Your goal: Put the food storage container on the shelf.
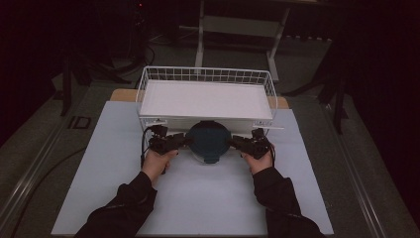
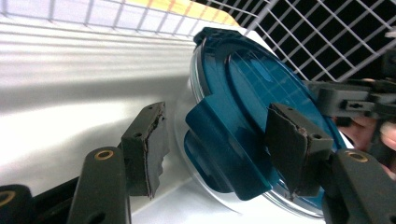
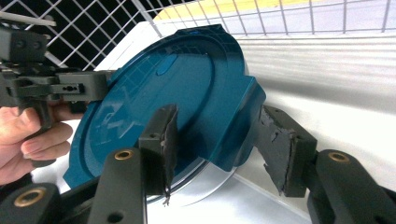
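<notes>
A round clear container with a dark teal lid sits on the white table, right in front of the wire basket. The lid has a side clasp flap on each side. My left gripper is at the container's left side. In the left gripper view it stands open, its jaws straddling that flap. My right gripper is at the container's right side. It is open too, with the other flap between its pads.
A white wire basket with a white flat floor stands just behind the container, its front rim close to both grippers. The white table sheet extends toward the person. Dark floor and table legs lie beyond.
</notes>
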The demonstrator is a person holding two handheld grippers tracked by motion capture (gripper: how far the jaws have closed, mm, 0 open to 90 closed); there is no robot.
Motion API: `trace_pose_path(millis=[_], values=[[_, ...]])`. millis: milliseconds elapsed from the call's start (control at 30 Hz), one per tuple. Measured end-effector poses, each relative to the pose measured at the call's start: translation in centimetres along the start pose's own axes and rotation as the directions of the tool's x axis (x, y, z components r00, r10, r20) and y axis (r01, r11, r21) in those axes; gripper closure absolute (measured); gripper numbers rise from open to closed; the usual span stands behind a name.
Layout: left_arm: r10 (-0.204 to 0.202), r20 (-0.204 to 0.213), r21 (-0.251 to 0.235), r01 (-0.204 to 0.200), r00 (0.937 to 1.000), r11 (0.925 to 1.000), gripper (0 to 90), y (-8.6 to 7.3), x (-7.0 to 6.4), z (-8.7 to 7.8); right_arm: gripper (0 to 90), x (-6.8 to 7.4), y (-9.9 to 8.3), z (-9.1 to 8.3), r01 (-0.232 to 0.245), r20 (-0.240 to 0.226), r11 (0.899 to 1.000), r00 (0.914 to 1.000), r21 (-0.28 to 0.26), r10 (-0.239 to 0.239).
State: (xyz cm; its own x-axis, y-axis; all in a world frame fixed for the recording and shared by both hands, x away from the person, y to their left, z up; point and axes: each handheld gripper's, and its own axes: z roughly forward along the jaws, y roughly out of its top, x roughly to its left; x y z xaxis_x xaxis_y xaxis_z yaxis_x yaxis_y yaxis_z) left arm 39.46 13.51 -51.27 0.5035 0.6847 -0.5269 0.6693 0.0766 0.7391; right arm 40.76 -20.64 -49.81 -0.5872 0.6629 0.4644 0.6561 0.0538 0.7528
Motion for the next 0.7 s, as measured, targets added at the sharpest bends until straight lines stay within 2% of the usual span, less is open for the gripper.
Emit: trace_pose_path(millis=[67, 133, 167, 200, 233, 267, 333, 400, 467, 533, 567, 633, 667, 700], values=[[0.006, -0.011, 0.003, -0.006, 0.9999, 1.0, 39.9, 0.1, -0.1, 0.0, 48.2, 0.3, 0.1, 0.1, 0.003, 0.015, 1.0, 0.9999, 0.001, -0.003], [-0.002, 0.006, 0.006, 0.002, 1.0, 1.0, 39.2, 0.1, -0.2, -0.1, 45.9, 0.5, 0.2, 0.0, 0.012, 0.032, 1.0, 0.9994, 0.008, -0.012], [0.01, 0.03, 0.0, -0.01, 0.9995, 1.0, 36.6, 0.1, -0.3, -0.2, 45.7, 0.7, 0.1, 0.0, 0.016, 0.04, 1.0, 0.9991, 0.014, -0.017], [0.069, 0.047, -0.003, -0.069, 0.9965, 0.9976, 32.5, -0.1, -0.5, -0.5, 44.9, 0.9, 0.1, -0.1, 0.021, 0.042, 1.0, 0.9989, 0.021, -0.022], [0.075, 0.051, -0.012, -0.074, 0.9959, 0.9972, 29.9, -0.2, -0.8, -0.7, 42.5, 0.9, 0.1, 0.0, 0.068, 0.038, 0.998, 0.9969, 0.009, -0.069], [0.082, 0.058, -0.009, -0.082, 0.995, 0.9966, 29.2, -0.3, -1.0, -0.8, 39.4, 1.1, 0.0, -0.1, 0.061, 0.04, 0.998, 0.9973, 0.017, -0.061], [0.107, 0.088, -0.001, -0.107, 0.9904, 0.9942, 20.5, -0.5, -1.3, -1.1, 37.2, 1.4, -0.2, -0.3, 0.053, 0.052, 0.998, 0.9972, 0.023, -0.054], [0.14, 0.112, 0.01, -0.142, 0.9838, 0.9898, 14.0, -0.7, -1.6, -1.6, 36.8, 1.8, -0.4, -0.6, 0.07, 0.061, 0.997, 0.9956, 0.025, -0.071], [0.171, 0.115, 0.034, -0.176, 0.9785, 0.9837, 9.5, -1.0, -2.1, -2.0, 36.8, 2.2, -0.5, -1.1, 0.088, 0.071, 0.996, 0.9934, 0.023, -0.09], [0.179, 0.132, 0.04, -0.185, 0.975, 0.9818, 1.4, -1.2, -2.6, -2.5, 37.0, 2.8, -0.6, -1.7, 0.106, 0.086, 0.994, 0.9905, 0.018, -0.107], [0.188, 0.132, 0.039, -0.194, 0.9734, 0.9802, 1.2, -1.3, -2.8, -2.8, 37.2, 3.1, -0.7, -1.9, 0.111, 0.092, 0.994, 0.9894, 0.021, -0.113], [0.217, 0.125, 0.028, -0.222, 0.9682, 0.9747, 1.2, -1.6, -3.4, -3.6, 43.0, 3.8, -0.8, -2.4, 0.123, 0.103, 0.992, 0.9867, 0.029, -0.126], [0.217, 0.125, 0.028, -0.222, 0.9682, 0.9747, 1.1, -1.6, -3.4, -3.6, 43.0, 3.8, -0.8, -2.4, 0.123, 0.103, 0.992, 0.9867, 0.029, -0.126], [0.254, 0.117, 0.026, -0.258, 0.9602, 0.9657, 1.1, -1.8, -4.0, -4.2, 44.8, 4.2, -0.9, -2.6, 0.131, 0.106, 0.991, 0.9853, 0.04, -0.134]])
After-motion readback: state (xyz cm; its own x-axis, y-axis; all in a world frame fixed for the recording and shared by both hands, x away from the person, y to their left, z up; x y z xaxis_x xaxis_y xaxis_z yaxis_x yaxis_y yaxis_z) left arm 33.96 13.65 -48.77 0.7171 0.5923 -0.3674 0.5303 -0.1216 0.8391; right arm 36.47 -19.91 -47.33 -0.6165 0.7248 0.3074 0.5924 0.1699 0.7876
